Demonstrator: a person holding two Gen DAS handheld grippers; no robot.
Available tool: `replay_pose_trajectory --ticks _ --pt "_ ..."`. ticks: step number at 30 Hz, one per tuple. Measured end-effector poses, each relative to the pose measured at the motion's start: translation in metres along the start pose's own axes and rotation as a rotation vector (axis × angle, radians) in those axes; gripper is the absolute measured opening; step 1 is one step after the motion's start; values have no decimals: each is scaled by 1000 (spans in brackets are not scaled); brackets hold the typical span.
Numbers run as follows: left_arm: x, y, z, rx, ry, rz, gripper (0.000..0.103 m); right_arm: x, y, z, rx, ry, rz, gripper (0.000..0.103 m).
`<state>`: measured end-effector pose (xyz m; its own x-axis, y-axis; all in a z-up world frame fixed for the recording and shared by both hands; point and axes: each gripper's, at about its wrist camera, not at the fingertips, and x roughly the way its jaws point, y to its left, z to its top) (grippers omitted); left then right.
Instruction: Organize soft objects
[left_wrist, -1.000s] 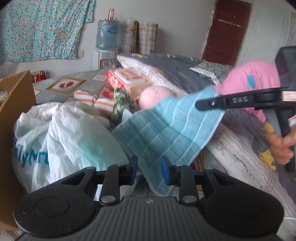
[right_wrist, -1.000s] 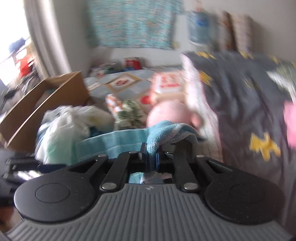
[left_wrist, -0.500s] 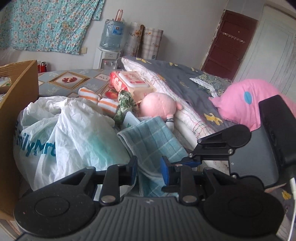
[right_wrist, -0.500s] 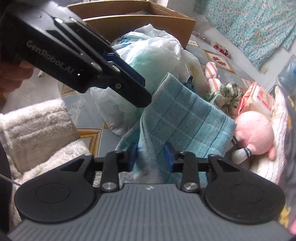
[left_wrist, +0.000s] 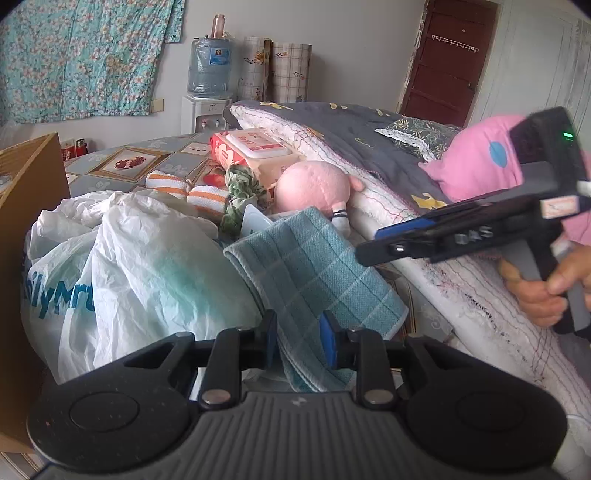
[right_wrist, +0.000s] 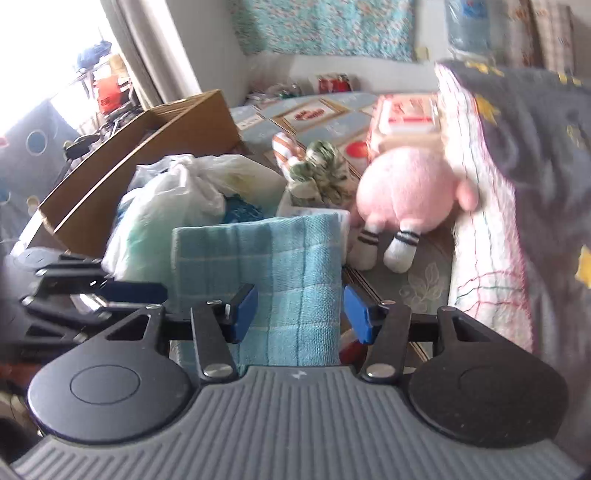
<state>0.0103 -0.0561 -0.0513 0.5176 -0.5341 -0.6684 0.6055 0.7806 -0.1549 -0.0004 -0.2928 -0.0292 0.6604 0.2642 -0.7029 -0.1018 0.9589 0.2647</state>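
A folded teal checked towel (left_wrist: 314, 273) leans against a white plastic bag (left_wrist: 122, 266) on the floor beside the bed. My left gripper (left_wrist: 298, 341) is open with the towel's lower edge between its fingers. My right gripper (right_wrist: 300, 312) is open above the towel (right_wrist: 277, 273); it also shows in the left wrist view (left_wrist: 380, 245), off to the towel's right. A pink plush toy (left_wrist: 314, 186) lies behind the towel against the bed.
A cardboard box (left_wrist: 26, 192) stands at the left. Striped orange socks (left_wrist: 184, 190), a green cloth (left_wrist: 240, 192) and a wet-wipes pack (left_wrist: 255, 151) lie on the floor mat. A big pink plush (left_wrist: 480, 162) rests on the grey quilt (left_wrist: 351, 144).
My right gripper let go of the towel, opened wider and pulled back up to the right. The towel dropped from being held out and now rests folded against the bag.
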Motion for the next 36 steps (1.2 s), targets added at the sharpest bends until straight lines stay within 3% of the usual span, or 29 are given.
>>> replay_pose_trajectory --ticks 6,7,11,20,24,30,36 --pt "-5 -6 -7 43 -10 -38 26 31 -15 -1 80 41 19 39" --pt "-4 -7 -7 47 -7 -47 26 33 -16 -2 85 45 22 30" --pt "3 -12 -7 57 6 -57 26 33 -17 -4 95 22 11 12" --pt "24 -19 4 52 -6 -88 26 -1 -14 -1 69 -62 -101 8" --pt "46 -21 3 28 26 -95 23 -19 -14 -2 72 -82 -112 8" --pt "68 -17 -5 -13 64 -102 22 -23 2 -4 57 -62 -1 7" --pt "73 -16 -9 -12 66 -105 22 -4 22 -3 40 16 120 7"
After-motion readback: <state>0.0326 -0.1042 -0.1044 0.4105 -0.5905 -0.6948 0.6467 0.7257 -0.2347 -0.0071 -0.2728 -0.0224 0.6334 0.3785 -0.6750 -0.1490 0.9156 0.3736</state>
